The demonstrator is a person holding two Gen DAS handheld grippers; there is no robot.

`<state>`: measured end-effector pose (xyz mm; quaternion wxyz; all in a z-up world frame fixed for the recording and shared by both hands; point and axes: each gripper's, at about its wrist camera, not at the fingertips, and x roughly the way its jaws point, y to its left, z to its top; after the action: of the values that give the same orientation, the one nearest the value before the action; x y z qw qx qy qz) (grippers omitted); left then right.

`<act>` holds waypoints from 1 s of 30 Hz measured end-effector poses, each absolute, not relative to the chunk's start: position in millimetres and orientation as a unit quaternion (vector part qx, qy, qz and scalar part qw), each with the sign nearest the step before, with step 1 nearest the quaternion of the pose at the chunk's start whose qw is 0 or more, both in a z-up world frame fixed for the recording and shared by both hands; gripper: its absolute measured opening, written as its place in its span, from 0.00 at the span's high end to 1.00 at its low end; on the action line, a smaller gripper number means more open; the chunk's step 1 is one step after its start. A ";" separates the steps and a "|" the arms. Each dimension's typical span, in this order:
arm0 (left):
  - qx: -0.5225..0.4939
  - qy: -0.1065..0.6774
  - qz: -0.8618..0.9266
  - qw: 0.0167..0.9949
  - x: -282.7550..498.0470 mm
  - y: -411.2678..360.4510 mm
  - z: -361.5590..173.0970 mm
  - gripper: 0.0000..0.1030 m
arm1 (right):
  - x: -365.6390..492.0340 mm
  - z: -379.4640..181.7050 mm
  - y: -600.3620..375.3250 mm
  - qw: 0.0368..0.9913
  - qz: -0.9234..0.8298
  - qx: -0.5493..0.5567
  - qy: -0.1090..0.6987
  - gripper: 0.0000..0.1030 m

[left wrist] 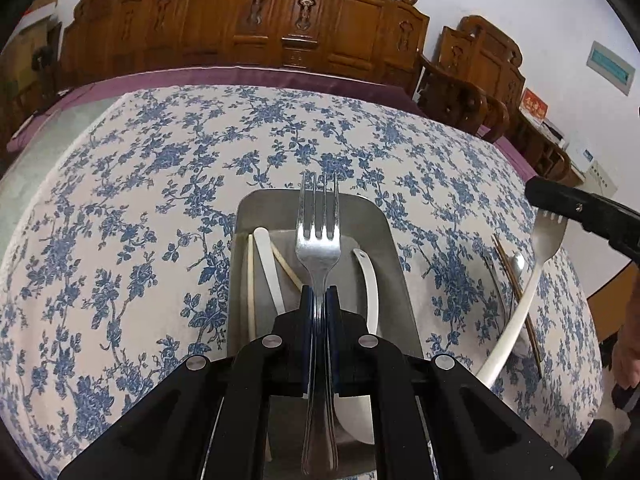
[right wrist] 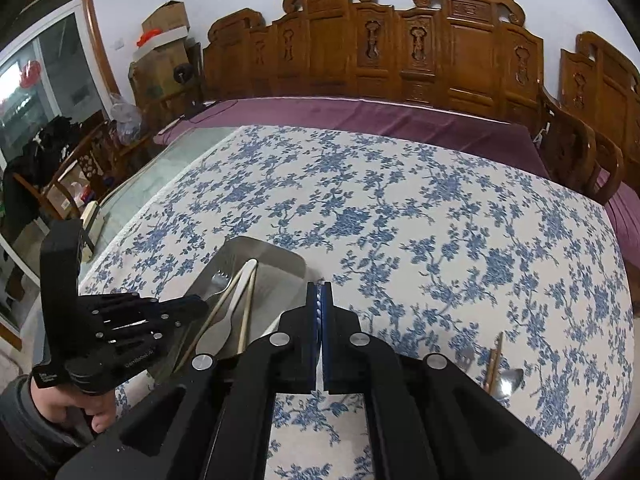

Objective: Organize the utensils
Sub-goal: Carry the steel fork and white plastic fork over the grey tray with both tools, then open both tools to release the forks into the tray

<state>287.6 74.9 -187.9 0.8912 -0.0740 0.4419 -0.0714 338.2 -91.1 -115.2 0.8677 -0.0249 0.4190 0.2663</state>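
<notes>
My left gripper (left wrist: pixel 319 292) is shut on the handle of a metal fork (left wrist: pixel 318 236), whose tines point forward above a steel tray (left wrist: pixel 360 208). Lying in the tray are light chopsticks (left wrist: pixel 251 284), a white flat utensil (left wrist: pixel 268 268) and a white spoon (left wrist: pixel 370 280). From the right wrist view the left gripper (right wrist: pixel 200 304) hangs over the tray (right wrist: pixel 280 260) with a hand behind it. My right gripper (right wrist: pixel 319 286) is shut with nothing in it, above the cloth just right of the tray. A white plastic fork (left wrist: pixel 536 276) rests on the table to the right.
Dark chopsticks (left wrist: pixel 516 292) and a metal spoon (left wrist: pixel 518 264) lie under the white fork on the blue-flowered tablecloth (left wrist: pixel 160 200). The same pile (right wrist: pixel 500 372) sits by the right gripper's side. Carved wooden chairs (left wrist: pixel 280 20) line the far edge, with a purple cloth (right wrist: pixel 360 116) before them.
</notes>
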 end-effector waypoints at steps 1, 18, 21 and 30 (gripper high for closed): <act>-0.076 0.443 -0.072 0.891 288.8 75.6 -189.3 0.94 | 339.3 -115.8 -86.9 0.867 0.268 -0.027 0.419 0.98; -0.063 0.419 -0.056 0.904 290.0 102.6 -170.4 0.94 | 347.0 -142.4 -28.0 0.851 0.302 -0.094 0.420 0.98; -0.065 0.413 -0.054 0.907 290.2 109.2 -165.9 0.94 | 348.7 -149.8 -14.6 0.845 0.309 -0.111 0.422 0.98; -0.064 0.408 -0.037 0.910 292.1 128.4 -160.2 0.94 | 357.4 -168.8 12.3 0.829 0.325 -0.130 0.437 0.97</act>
<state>292.1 128.4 -160.2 0.9101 -0.0640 0.4077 -0.0371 357.4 12.3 -168.8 0.8288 -0.1300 0.4365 0.3251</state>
